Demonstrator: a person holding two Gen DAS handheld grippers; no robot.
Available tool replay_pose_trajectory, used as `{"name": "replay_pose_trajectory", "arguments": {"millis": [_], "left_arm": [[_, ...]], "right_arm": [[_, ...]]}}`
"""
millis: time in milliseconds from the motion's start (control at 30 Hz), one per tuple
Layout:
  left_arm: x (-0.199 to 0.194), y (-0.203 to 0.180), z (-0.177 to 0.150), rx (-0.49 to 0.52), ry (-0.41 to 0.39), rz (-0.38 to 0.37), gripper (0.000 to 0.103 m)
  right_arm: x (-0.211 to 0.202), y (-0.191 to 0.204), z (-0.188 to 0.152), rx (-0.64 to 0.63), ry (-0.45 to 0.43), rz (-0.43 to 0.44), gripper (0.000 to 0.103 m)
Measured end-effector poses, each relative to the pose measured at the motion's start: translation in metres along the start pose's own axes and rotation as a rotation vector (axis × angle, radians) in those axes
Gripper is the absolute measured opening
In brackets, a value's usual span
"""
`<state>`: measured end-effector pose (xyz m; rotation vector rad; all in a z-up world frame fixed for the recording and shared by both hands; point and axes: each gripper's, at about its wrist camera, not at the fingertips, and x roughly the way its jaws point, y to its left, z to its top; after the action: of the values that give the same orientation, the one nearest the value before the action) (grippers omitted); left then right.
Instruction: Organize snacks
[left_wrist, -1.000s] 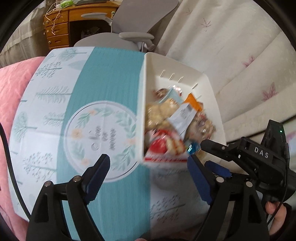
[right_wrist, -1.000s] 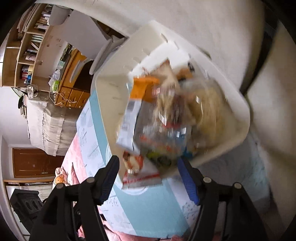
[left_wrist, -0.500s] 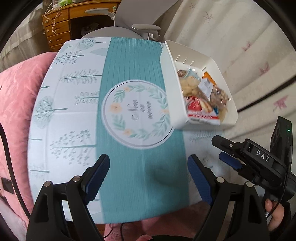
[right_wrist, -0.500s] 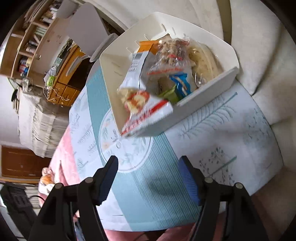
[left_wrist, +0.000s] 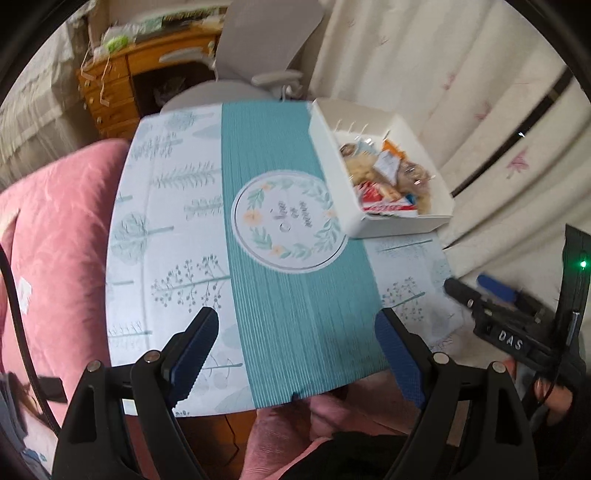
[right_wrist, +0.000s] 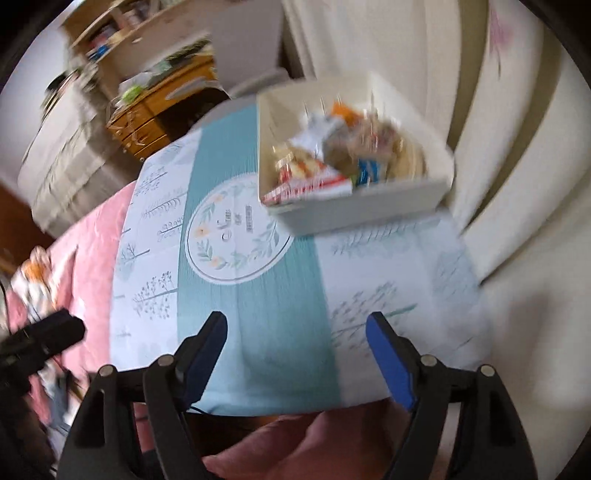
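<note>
A white box (left_wrist: 330, 177) full of snack packets (left_wrist: 388, 173) stands on the back right corner of a small table with a teal and white cloth (left_wrist: 280, 325). A red and white packet (left_wrist: 384, 206) lies at the box's near end. My left gripper (left_wrist: 295, 321) hangs open over the table's near edge, well short of the box, with nothing between its fingers. My right gripper (right_wrist: 295, 321) is also above the near edge, and its jaws are opening with nothing between them. In the right wrist view the box (right_wrist: 354, 210) and the packets (right_wrist: 347, 155) are blurred.
Pink bedding (left_wrist: 55, 221) lies to the table's left and under its near edge. A grey office chair (left_wrist: 258, 48) and a wooden desk with drawers (left_wrist: 110, 96) stand behind the table. A pale curtain (left_wrist: 443, 74) hangs close behind and to the right of the box.
Both grippers have drawn back and up from the box, which now looks small at the table's far right. The right gripper's view has rolled and its jaws have widened.
</note>
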<state>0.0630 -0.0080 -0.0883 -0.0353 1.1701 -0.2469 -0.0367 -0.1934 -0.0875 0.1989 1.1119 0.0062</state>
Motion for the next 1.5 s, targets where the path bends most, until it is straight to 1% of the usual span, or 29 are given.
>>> {"name": "replay_pose_trajectory", "arguments": {"millis": [33, 67, 133, 167, 200, 267, 367, 400, 467, 500, 533, 600, 633, 700, 800, 900, 1000, 1367, 1500], "left_arm": [[-0.008, -0.004, 0.001, 0.012, -0.014, 0.003, 0.086], [-0.013, -0.007, 0.002, 0.017, -0.022, 0.006, 0.086], [-0.027, -0.013, 0.004, 0.022, -0.048, 0.004, 0.086], [-0.033, -0.015, 0.006, 0.021, -0.060, 0.002, 0.086], [-0.039, -0.018, 0.007, 0.020, -0.077, 0.003, 0.086], [-0.047, -0.022, 0.008, 0.018, -0.093, 0.007, 0.087], [-0.055, -0.027, 0.010, 0.000, -0.103, 0.020, 0.087], [-0.057, -0.029, 0.010, -0.010, -0.103, 0.027, 0.087], [-0.061, -0.034, 0.010, -0.017, -0.117, 0.034, 0.087], [-0.062, -0.038, 0.010, -0.011, -0.128, 0.056, 0.088], [-0.064, -0.041, 0.009, -0.007, -0.136, 0.072, 0.089], [-0.065, -0.046, 0.007, -0.009, -0.152, 0.092, 0.097], [-0.066, -0.049, 0.004, -0.018, -0.162, 0.115, 0.099], [-0.066, -0.052, -0.001, -0.025, -0.172, 0.149, 0.102], [-0.067, -0.057, -0.006, -0.012, -0.184, 0.179, 0.102], [-0.070, -0.064, -0.010, 0.008, -0.209, 0.207, 0.102], [-0.073, -0.070, -0.011, 0.013, -0.230, 0.240, 0.102], [-0.071, -0.069, -0.013, -0.024, -0.228, 0.286, 0.102], [-0.070, -0.068, -0.012, -0.034, -0.224, 0.291, 0.102]], "right_arm": [[-0.009, 0.000, 0.002, -0.036, -0.036, -0.030, 0.079], [-0.022, 0.000, 0.005, -0.101, -0.094, -0.078, 0.079], [-0.038, -0.001, 0.010, -0.175, -0.149, -0.144, 0.080], [-0.047, -0.001, 0.011, -0.209, -0.172, -0.164, 0.081], [-0.056, -0.001, 0.013, -0.231, -0.181, -0.164, 0.081], [-0.070, -0.004, 0.016, -0.228, -0.164, -0.108, 0.081], [-0.089, -0.006, 0.018, -0.168, -0.117, -0.018, 0.081], [-0.093, -0.004, 0.017, -0.150, -0.107, -0.001, 0.082], [-0.102, -0.002, 0.014, -0.084, -0.090, 0.052, 0.082], [-0.106, 0.000, 0.011, -0.044, -0.080, 0.092, 0.083], [-0.107, 0.003, 0.009, -0.031, -0.075, 0.111, 0.084], [-0.110, 0.013, 0.002, -0.030, -0.087, 0.099, 0.085], [-0.111, 0.016, -0.001, -0.030, -0.095, 0.084, 0.086], [-0.112, 0.018, -0.005, -0.020, -0.113, 0.077, 0.091], [-0.114, 0.011, -0.006, 0.034, -0.144, 0.055, 0.096], [-0.112, 0.010, -0.005, 0.050, -0.131, 0.045, 0.100], [-0.111, 0.016, -0.005, 0.008, -0.130, 0.042, 0.101], [-0.099, 0.012, 0.000, -0.012, -0.094, 0.069, 0.101], [-0.095, 0.012, 0.003, -0.021, -0.080, 0.077, 0.101]]}}
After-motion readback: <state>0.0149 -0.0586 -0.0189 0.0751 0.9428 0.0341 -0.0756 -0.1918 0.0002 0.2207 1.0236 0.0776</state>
